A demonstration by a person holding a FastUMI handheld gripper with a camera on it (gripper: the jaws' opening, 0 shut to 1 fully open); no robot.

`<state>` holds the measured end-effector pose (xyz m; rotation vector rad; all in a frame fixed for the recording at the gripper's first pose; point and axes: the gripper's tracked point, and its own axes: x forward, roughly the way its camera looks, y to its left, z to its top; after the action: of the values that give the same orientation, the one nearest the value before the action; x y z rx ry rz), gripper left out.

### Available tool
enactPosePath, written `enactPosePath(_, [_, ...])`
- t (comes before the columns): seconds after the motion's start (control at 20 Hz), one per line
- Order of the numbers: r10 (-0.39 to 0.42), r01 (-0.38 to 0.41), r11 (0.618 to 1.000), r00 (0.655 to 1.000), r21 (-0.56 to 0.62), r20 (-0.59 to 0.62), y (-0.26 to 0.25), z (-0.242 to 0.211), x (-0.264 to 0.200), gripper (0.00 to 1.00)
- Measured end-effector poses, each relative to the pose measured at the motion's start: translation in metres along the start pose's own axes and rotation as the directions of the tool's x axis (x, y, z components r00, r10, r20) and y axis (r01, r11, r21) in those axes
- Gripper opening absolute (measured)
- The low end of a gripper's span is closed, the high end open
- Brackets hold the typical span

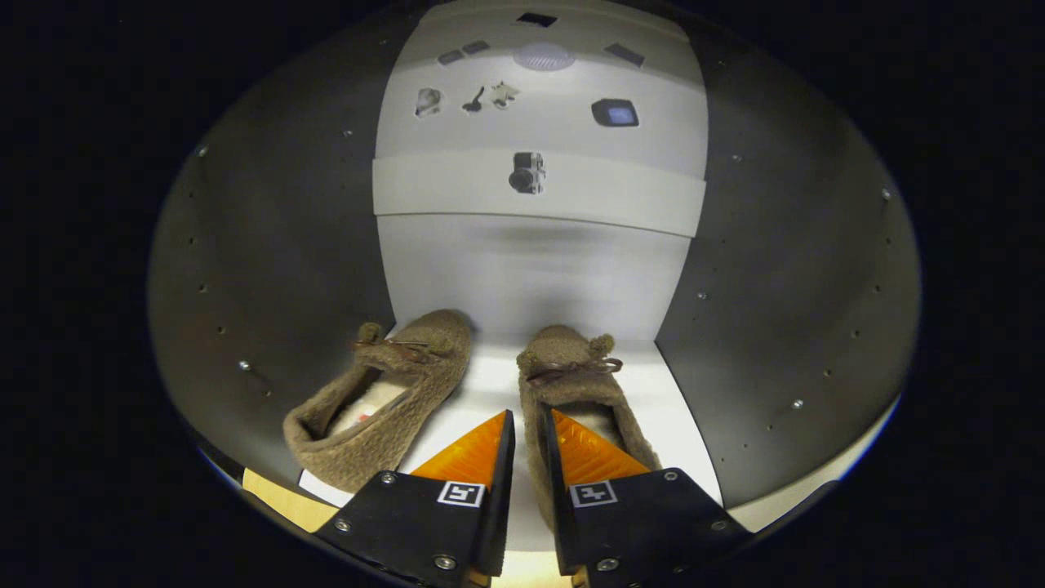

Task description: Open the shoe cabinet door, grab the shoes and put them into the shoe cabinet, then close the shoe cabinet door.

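Currently inside the grey-walled shoe cabinet (269, 269): both fuzzy brown slip-on shoes sit on its white shelf floor (490, 384), toes toward the white back panel (531, 278). Left fuzzy shoe (384, 400) lies angled, heel out toward the cabinet's front edge, well left of my fingers (529, 433). Right fuzzy shoe (571, 384) sits straight. My fingers are nearly together, pinching the right shoe's left side wall, one finger outside it and one inside the opening. Both shoes have small brown laces tied at the vamp. Shoes are apart, not touching.
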<state>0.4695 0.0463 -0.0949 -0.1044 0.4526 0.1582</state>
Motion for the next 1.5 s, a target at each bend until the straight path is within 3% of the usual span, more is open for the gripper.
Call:
enactPosePath(0.5, [-0.033, 0.035, 0.999, 0.996, -0.02, 0.088, 0.012, -0.001, -0.113, 0.25])
enactPosePath(1.1, [-0.051, 0.043, 0.998, 0.985, 0.051, 0.164, 0.024, -0.034, -0.245, 0.27])
enactPosePath(1.5, [-0.097, 0.078, 0.993, 0.968, 0.091, 0.229, 0.025, -0.054, -0.328, 0.39])
